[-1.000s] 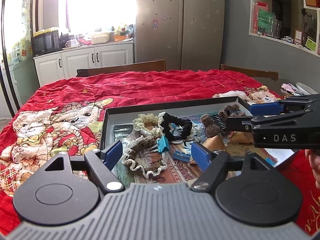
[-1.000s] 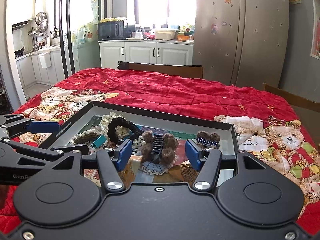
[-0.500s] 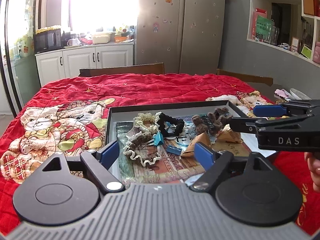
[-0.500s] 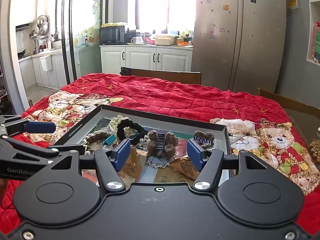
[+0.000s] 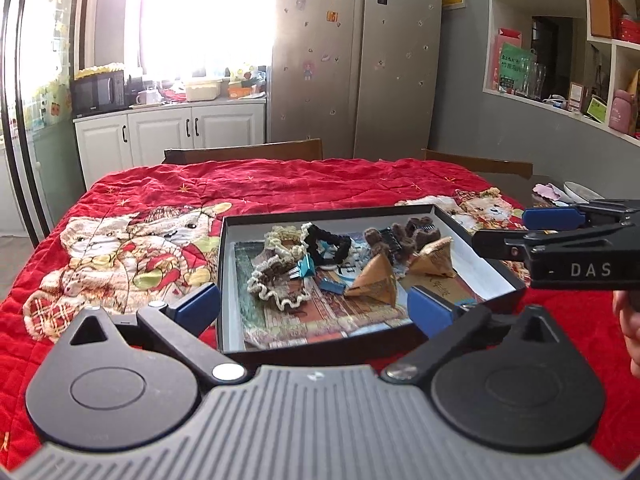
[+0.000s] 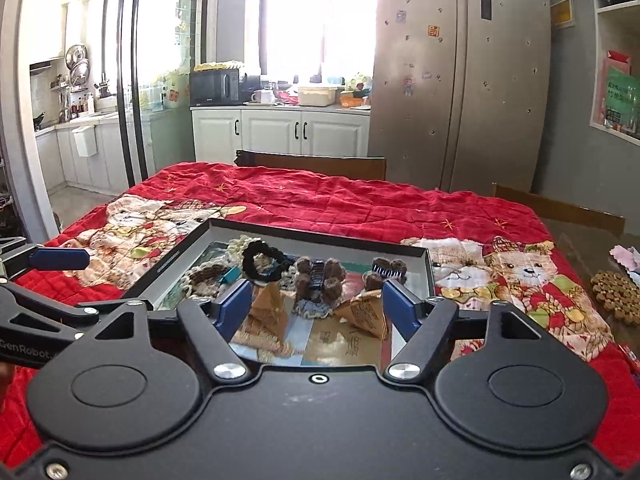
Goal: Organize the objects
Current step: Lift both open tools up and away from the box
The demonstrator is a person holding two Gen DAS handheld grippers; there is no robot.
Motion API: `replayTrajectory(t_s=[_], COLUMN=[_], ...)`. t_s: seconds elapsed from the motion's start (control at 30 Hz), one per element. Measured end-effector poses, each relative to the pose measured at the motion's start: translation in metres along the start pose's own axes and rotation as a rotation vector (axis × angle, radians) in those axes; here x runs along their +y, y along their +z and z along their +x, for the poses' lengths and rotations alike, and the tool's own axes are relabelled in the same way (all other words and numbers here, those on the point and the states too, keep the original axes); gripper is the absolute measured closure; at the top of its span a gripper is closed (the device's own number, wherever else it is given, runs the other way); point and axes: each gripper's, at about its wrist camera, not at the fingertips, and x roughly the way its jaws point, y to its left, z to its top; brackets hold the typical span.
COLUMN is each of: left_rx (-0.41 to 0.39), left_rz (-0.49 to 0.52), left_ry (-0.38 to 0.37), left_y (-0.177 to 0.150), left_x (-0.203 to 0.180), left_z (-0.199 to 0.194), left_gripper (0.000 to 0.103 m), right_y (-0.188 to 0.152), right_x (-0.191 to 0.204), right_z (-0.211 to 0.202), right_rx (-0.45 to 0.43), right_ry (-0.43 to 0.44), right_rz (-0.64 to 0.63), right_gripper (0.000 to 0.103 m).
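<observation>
- The black tray sits on the red bear-print quilt, right of the table's middle, and holds all the small things I am sorting
- At its far left lie a cream scrunchie and a black scrunchie; nearer, a brown frilled scrunchie touches a teal clip
- Two folded paper pyramids stand near the tray's middle, with brown pom-pom hair clips just behind them
- A second pom-pom clip lies at the far right corner
- My left gripper hangs over the tray's near edge, jaws opening wide, nothing between them
- My right gripper hovers above the near end of the tray, jaws opening too, gripping nothing
- A brown woven coaster lies on the table at the far right, well apart from the tray
</observation>
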Motion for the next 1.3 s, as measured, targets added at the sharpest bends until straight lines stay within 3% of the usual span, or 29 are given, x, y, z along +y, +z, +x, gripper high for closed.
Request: replayTrajectory(t_s=[0.57,1.03,1.3], left_rx=[0.042,0.085,0.094], left_rz=[-0.056,-0.093,-0.063], left_ry=[0.024,0.041,0.041], left_y=[-0.031,-0.059,-0.072], left_x=[-0.011,-0.015,-0.025], left_z=[-0.044,-0.056,-0.062], left_gripper=[0.0,0.0,0.0], right_y=[-0.036,-0.075,-0.09], right_x=[0.018,0.015,0.011], right_z=[-0.061,-0.075,-0.081], right_rx=[-0.007,0.056,0.079], right_ry=[-0.031,-0.067,-0.09], right_rz=[0.009,0.086,0.115], right_gripper=[0.017,0.012,0.01])
